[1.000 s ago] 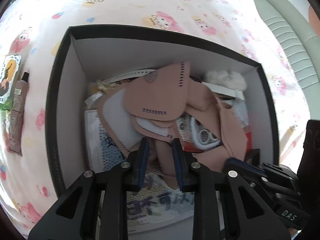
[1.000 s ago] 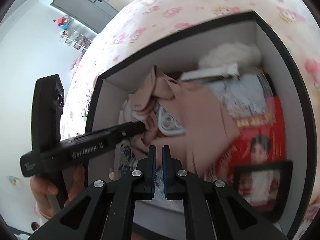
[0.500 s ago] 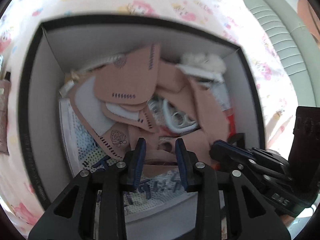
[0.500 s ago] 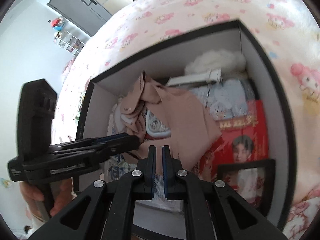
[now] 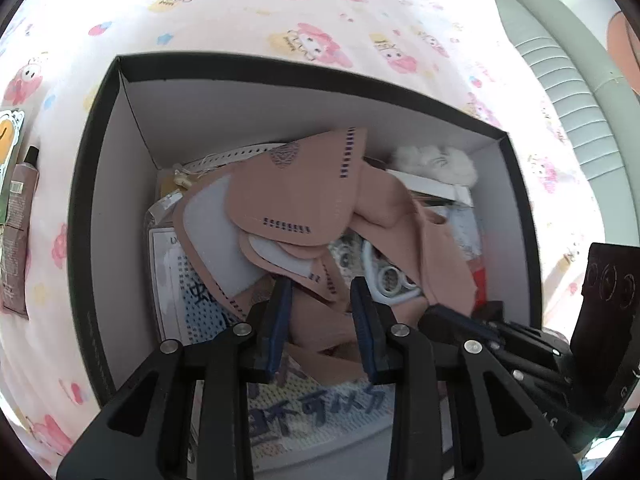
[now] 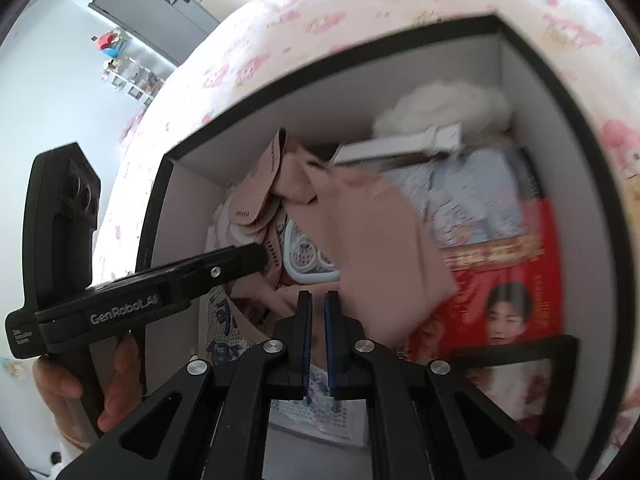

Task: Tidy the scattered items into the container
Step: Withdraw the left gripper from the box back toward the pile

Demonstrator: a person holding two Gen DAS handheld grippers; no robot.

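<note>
Left wrist view shows the box (image 5: 100,184) nearly packed, the left gripper (image 5: 320,300) spread wide and empty, the right gripper (image 6: 316,304) narrow, while a tube (image 5: 18,236) waits outside.

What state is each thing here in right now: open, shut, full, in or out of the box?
Left gripper: open, over the pink fabric pieces.
Right gripper: nearly shut, holding nothing.
Box: lid off, filled with items.
Pink fabric pieces: piled inside the box.
Brown tube: outside the box, lying on the bedsheet.
</note>
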